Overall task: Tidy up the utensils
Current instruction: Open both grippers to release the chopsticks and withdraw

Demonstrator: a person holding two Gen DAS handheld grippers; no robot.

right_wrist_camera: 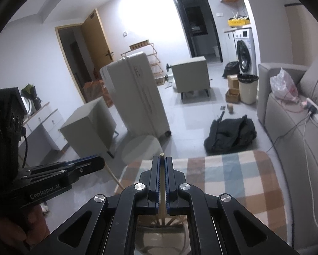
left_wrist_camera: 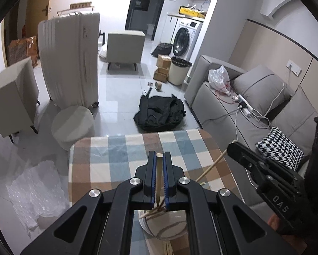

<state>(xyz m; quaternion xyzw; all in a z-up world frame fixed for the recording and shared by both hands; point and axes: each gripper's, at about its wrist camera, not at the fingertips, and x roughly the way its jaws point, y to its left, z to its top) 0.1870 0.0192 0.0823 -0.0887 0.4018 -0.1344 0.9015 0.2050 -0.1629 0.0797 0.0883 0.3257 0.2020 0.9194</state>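
My left gripper (left_wrist_camera: pixel 159 156) is shut on a wooden chopstick (left_wrist_camera: pixel 159 176) whose lower end dips into a white striped cup (left_wrist_camera: pixel 165 227) holding several more chopsticks. My right gripper (right_wrist_camera: pixel 162 159) is shut on another wooden chopstick (right_wrist_camera: pixel 162 182), its lower end in the same cup (right_wrist_camera: pixel 163 240). Both hover over the checked tablecloth (left_wrist_camera: pixel 108 161), which also shows in the right wrist view (right_wrist_camera: pixel 233 176). The right gripper shows in the left wrist view (left_wrist_camera: pixel 235 146) holding its chopstick (left_wrist_camera: pixel 214 165). The left gripper shows in the right wrist view (right_wrist_camera: pixel 99 161).
Beyond the table's far edge stand a round stool (left_wrist_camera: pixel 73 125), a white suitcase (left_wrist_camera: pixel 69 57), grey cabinets (left_wrist_camera: pixel 12 93) and a black bag (left_wrist_camera: pixel 159 112) on the floor. A grey sofa (left_wrist_camera: pixel 265 97) with cables runs along the right. Bubble wrap (left_wrist_camera: pixel 35 193) lies at the left.
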